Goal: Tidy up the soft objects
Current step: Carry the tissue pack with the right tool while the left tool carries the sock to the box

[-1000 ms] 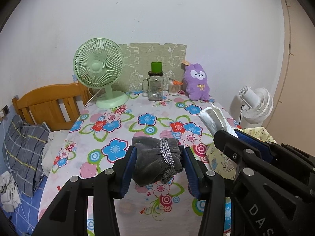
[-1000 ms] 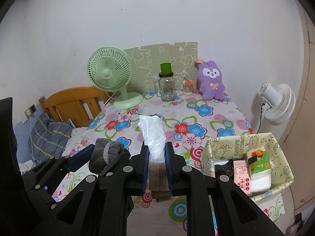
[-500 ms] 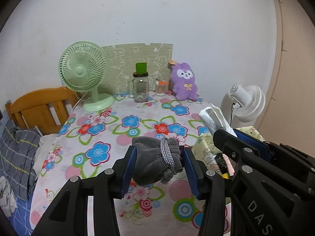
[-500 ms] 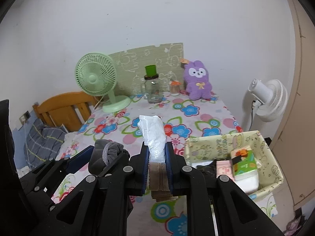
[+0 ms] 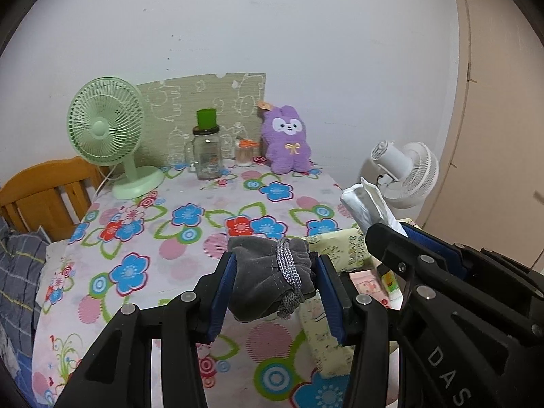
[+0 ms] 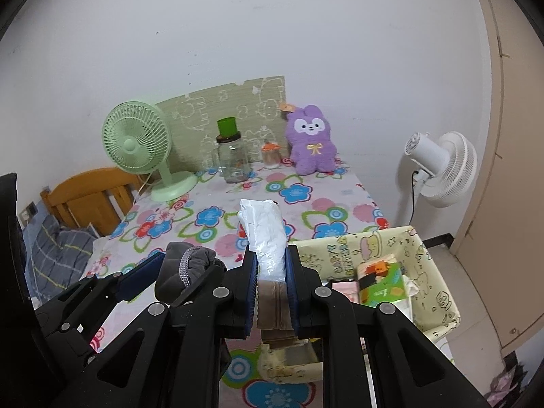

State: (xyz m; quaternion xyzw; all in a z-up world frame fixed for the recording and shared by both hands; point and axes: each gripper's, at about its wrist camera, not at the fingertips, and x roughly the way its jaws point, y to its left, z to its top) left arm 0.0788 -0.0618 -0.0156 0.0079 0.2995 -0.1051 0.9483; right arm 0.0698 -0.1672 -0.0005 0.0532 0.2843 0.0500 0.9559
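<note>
My left gripper [image 5: 275, 257] is shut on a grey drawstring pouch [image 5: 261, 285], held above the flowered tablecloth [image 5: 190, 217]. Just to its right, my right gripper [image 6: 271, 251] is shut on a white plastic-wrapped packet [image 6: 267, 227] with a brown piece below the pads. A yellow patterned fabric box [image 6: 420, 255] sits at the table's right edge, under and right of both grippers, with several packs inside. In the left wrist view the box [image 5: 340, 244] is partly hidden behind the right gripper [image 5: 391, 227]. A purple plush rabbit [image 5: 287, 144] leans against the far wall.
At the back of the table stand a green desk fan [image 5: 105, 129], a glass jar [image 5: 205, 156] with a green cup on it, and a small jar. A white floor fan [image 6: 438, 166] stands right of the table. A wooden headboard [image 5: 40, 187] and bedding are on the left.
Both grippers have moved right across the table with their loads still held. The yellow box has come further into view beneath them.
</note>
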